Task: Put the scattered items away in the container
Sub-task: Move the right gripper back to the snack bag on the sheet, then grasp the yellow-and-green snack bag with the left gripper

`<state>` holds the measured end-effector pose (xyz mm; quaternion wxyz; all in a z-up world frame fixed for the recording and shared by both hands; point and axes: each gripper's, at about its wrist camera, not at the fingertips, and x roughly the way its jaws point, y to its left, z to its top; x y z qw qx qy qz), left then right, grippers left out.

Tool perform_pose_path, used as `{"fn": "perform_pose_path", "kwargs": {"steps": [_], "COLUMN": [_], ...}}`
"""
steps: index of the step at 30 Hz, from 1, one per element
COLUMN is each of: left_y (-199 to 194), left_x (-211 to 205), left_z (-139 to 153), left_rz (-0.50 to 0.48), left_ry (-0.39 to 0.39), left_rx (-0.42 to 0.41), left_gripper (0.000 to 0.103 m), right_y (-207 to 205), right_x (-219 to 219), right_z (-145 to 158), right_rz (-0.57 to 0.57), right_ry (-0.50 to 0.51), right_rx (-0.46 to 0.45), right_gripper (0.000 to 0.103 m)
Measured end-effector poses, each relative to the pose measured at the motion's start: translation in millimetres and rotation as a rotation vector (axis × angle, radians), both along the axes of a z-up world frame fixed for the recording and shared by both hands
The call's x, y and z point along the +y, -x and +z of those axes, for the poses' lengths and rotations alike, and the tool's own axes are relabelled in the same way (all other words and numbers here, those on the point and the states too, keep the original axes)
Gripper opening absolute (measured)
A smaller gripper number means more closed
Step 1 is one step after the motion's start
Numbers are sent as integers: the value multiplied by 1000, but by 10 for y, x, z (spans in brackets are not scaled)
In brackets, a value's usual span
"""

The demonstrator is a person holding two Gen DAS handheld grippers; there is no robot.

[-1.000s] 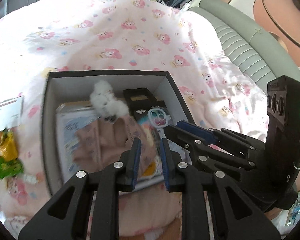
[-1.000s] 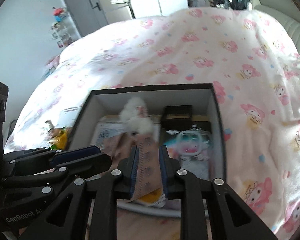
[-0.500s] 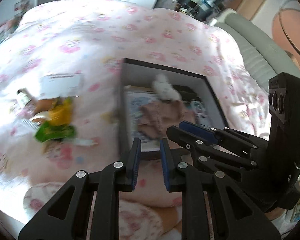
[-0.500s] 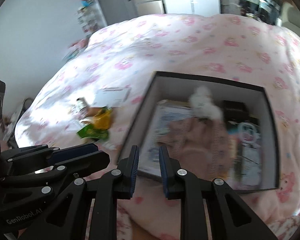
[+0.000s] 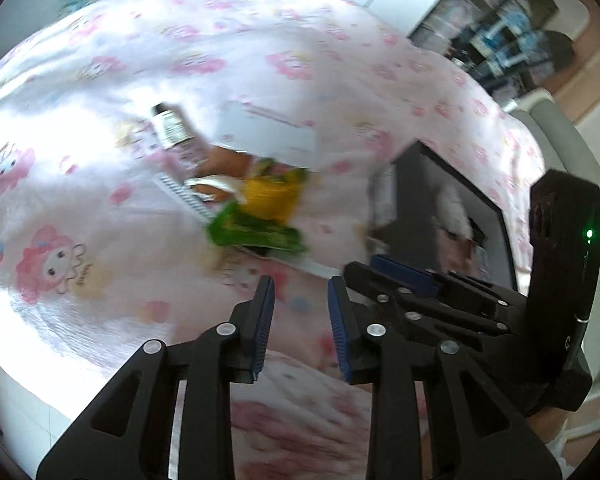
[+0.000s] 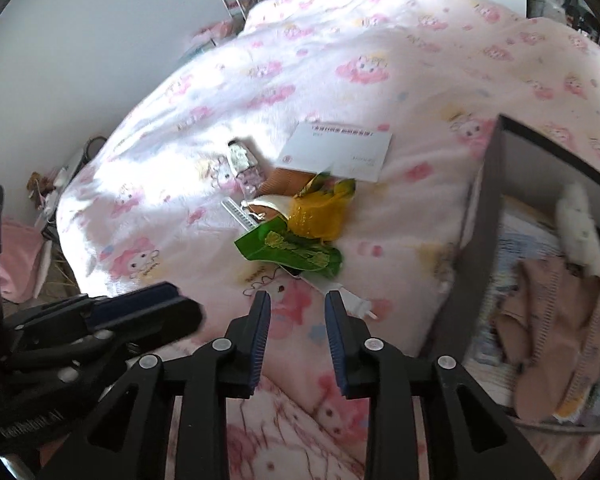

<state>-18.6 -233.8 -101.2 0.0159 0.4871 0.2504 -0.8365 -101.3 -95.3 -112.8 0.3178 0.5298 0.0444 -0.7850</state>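
So, both claws hang over the pink bed cover (image 6: 340,80), w/ nothing in them. Left gripper (image 5: 300,312): jaws opening, gap bare. Right gripper (image 6: 296,312): jaws opening too, gap bare. The loose stuff sits in a pile just ahead: green packet (image 6: 288,250), yellow packet (image 6: 320,212), small bottle (image 6: 242,162), white card (image 6: 336,152), a comb (image 6: 240,212). The black box (image 6: 476,232) is off to the right, w/ a beige cloth (image 6: 556,320) & white fluffy toy (image 6: 580,228) inside.

Both views steeply overlook blurred bedspread (image 5: 100,200).
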Motion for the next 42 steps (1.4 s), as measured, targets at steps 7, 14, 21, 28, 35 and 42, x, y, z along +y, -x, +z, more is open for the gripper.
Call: {"fn": "perform_pose_path", "kwargs": {"steps": [7, 14, 21, 28, 35, 42], "left_y": [206, 594, 928, 771, 463, 326], "left_x": [-468, -716, -673, -664, -713, -1216], "left_z": [-463, -853, -1146, -1047, -787, -866], "left_rz": [69, 65, 15, 34, 56, 182], "left_ry": [-35, -132, -188, -172, -98, -127], "left_rx": [-70, -133, -225, -179, -123, -142], "left_gripper": [27, 32, 15, 1, 0, 8], "right_y": [255, 509, 635, 607, 463, 502], "right_x": [-232, -376, -371, -318, -256, -316], "right_z": [-361, -660, -936, -908, -654, -607], "right_rz": [-12, -42, -68, -61, -44, -27], "right_ry": [-80, -130, -115, -79, -54, -75], "right_rx": [-54, -108, -196, -212, -176, -141], "right_gripper": [26, 32, 32, 32, 32, 32]}}
